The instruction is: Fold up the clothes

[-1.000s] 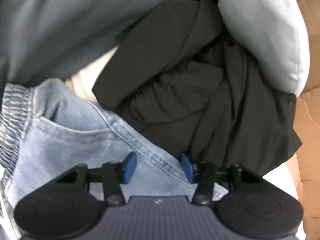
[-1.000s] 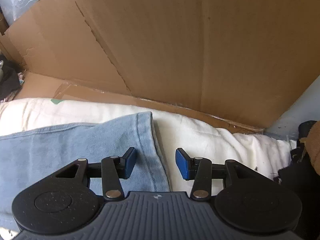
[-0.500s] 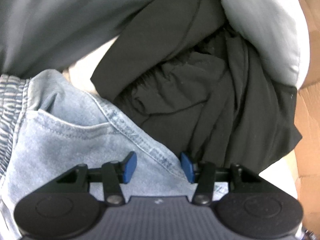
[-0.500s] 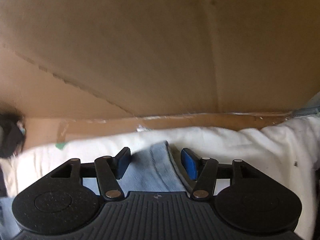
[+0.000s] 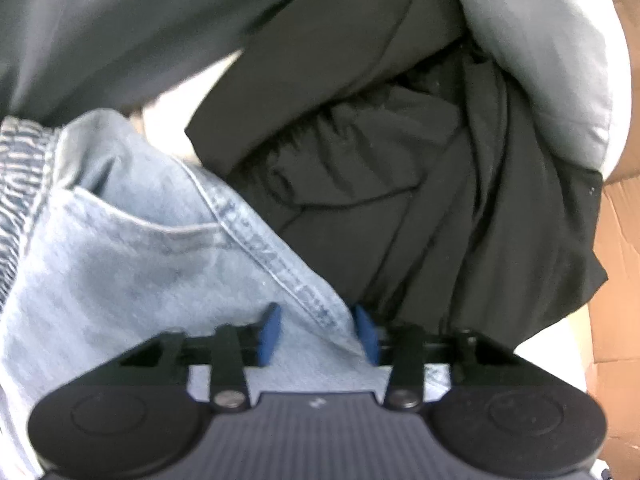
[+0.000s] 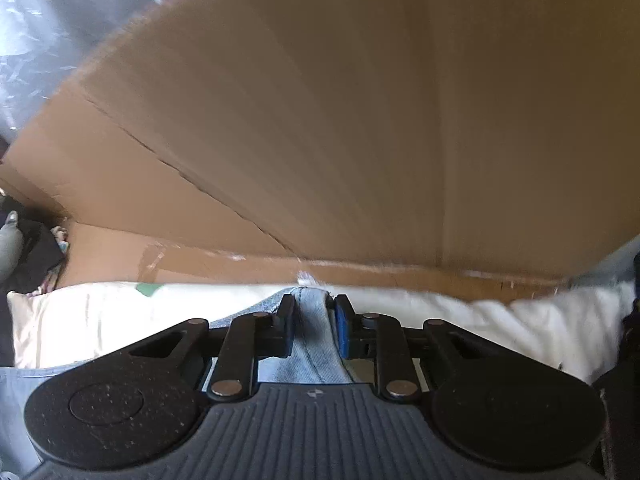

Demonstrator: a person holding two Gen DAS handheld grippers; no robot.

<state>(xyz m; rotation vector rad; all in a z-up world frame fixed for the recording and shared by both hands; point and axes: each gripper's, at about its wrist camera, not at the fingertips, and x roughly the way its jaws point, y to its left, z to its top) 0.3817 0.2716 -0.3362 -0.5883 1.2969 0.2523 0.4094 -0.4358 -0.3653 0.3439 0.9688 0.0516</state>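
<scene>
Pinching jeans [image 6: 316, 344] hem, right gripper [image 6: 314, 330] clenched, left gripper [image 5: 316, 332] spread over denim seam

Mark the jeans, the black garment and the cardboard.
jeans [image 5: 132, 264]: left wrist view, pocket panel.
black garment [image 5: 400, 216]: left wrist view, crumpled middle.
cardboard [image 6: 360, 120]: right wrist view, upright panel face.
</scene>
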